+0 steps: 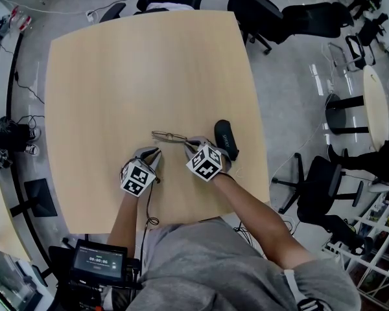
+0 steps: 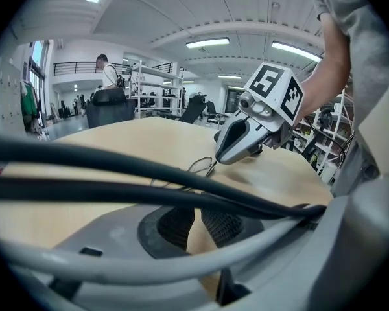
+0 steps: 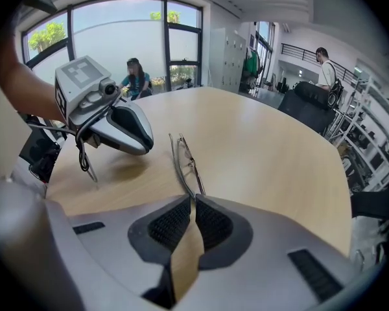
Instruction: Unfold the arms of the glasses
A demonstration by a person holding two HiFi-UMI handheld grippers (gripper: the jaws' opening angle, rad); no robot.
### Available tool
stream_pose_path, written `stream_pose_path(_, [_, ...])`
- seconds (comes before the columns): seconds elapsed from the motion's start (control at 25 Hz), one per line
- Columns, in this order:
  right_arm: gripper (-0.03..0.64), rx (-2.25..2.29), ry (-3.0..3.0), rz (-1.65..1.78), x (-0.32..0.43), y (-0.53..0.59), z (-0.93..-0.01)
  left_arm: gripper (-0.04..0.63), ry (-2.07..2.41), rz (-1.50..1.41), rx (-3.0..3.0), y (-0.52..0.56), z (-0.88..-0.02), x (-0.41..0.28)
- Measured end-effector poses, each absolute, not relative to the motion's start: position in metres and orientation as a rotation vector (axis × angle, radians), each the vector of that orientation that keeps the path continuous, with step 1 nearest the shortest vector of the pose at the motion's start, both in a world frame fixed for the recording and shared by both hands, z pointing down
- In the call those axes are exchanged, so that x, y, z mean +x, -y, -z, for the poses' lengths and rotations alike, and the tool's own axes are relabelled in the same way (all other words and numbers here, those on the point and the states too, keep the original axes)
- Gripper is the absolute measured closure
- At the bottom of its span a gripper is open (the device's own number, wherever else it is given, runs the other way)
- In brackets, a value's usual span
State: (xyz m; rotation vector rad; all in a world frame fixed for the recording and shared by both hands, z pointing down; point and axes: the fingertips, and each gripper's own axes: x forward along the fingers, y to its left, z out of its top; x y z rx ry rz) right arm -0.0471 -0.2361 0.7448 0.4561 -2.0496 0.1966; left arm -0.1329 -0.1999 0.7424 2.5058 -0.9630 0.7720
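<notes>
Thin wire-framed glasses point(image 1: 169, 136) lie folded on the light wooden table point(image 1: 117, 76), near its front middle. My right gripper point(image 1: 190, 142) is shut on the right end of the glasses point(image 3: 183, 162), and the frame runs away from its closed jaws. In the left gripper view, the right gripper point(image 2: 216, 162) has its tip down on the glasses point(image 2: 198, 167). My left gripper point(image 1: 157, 151) rests a little short of the glasses, to their near left. Its jaws are closed with nothing between them. Two dark cables point(image 2: 117, 173) cross that view and hide the jaw tips.
A black glasses case point(image 1: 225, 138) lies just right of the right gripper. The table's front edge point(image 1: 181, 220) is close to my body. Office chairs point(image 1: 272, 11) stand around the far and right sides. People stand in the background beyond the table.
</notes>
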Motion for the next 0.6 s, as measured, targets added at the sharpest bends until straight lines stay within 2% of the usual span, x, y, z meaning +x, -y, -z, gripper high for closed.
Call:
stream_pose_path(0.2, [0.586,0.425,2.047,-0.140,-0.046,0.238,-0.744,0.569,1.084,-0.809,2.507,0.224,-0.729,-0.158])
stream_pose_path(0.44, [0.586,0.333,2.023,-0.029,-0.046,0.239,-0.746,0.563,0.907,-0.987,2.564,0.232,-0.749,-0.156])
stream_pose_path(0.6, [0.587,0.249,2.001,0.082,-0.048,0.237,-0.747,0.561,0.911,-0.998,2.592,0.238,-0.747,-0.160])
